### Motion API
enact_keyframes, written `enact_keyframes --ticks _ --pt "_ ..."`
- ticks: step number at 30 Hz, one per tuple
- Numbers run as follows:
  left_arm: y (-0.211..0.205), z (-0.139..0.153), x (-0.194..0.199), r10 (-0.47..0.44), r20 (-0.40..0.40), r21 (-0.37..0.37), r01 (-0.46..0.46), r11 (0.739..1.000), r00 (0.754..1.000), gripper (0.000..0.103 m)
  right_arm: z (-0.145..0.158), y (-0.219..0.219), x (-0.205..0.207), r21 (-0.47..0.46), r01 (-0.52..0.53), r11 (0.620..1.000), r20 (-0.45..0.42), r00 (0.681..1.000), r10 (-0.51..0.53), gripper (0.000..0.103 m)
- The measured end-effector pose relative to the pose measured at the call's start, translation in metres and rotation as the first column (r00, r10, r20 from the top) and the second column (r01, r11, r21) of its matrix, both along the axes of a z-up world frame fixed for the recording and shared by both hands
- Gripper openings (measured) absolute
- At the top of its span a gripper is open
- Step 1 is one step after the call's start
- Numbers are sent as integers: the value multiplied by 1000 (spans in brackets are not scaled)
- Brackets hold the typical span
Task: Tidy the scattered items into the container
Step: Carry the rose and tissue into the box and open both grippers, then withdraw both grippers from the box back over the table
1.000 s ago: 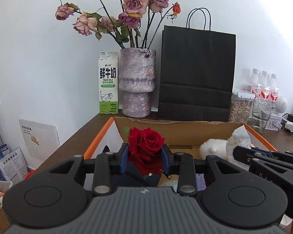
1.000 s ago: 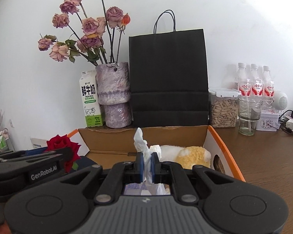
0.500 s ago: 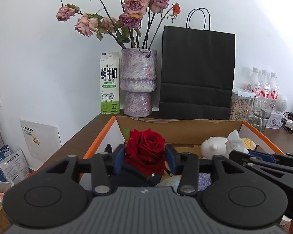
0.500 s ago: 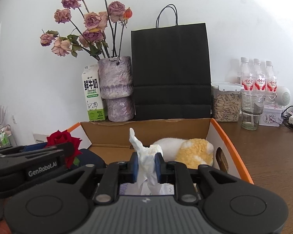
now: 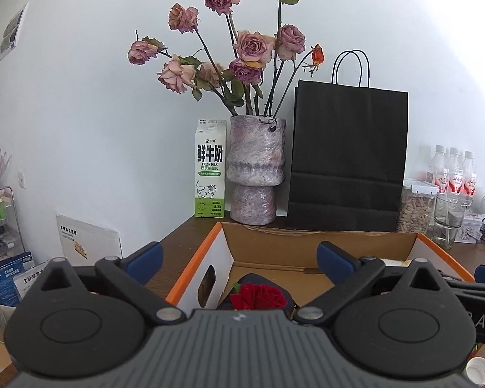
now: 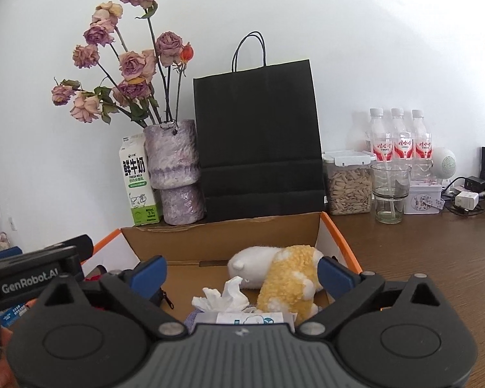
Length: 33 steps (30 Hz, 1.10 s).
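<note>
Looks like you're nearly done: your left gripper [image 5: 239, 258] and right gripper [image 6: 242, 273] have just been opening wide, nothing between them, with the red rose [image 5: 257, 296] and tissue [image 6: 223, 297] already down in the cardboard box [image 6: 223, 236] beside the plush toy [image 6: 278, 274].

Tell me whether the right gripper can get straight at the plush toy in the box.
Probably yes. The right gripper has just opened wide, nothing between its jaws, and the plush toy lies uncovered ahead in the cardboard box; only the tissue pack sits beside it.

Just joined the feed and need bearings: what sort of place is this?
Probably a home or small office: a brown wooden desk against a white wall holds a purple vase of dried roses, a milk carton and water bottles.
</note>
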State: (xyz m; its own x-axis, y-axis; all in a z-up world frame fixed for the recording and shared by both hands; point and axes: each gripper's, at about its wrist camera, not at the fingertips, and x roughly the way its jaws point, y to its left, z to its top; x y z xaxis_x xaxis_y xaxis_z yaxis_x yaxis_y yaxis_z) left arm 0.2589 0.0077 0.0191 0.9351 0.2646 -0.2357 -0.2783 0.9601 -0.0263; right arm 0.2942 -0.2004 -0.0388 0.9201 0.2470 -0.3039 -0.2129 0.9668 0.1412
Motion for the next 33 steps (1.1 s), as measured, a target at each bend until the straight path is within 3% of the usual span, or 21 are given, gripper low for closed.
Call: enact_keyframes --ticks 13,20,33 --pt "7 -5 -9 -5 12 -13 5 1000 1000 103 -3 3 -6 -28 0 1000 -6 1000 0 103" --pt "19 -10 -26 -16 10 -56 16 998 1000 103 -5 -1 -18 -57 2 998 4 1000 -2 103" --pt "21 -24 -61 -11 -34 -23 11 1000 999 103 -23 -19 -50 -126 12 992 -40 999 -18 103"
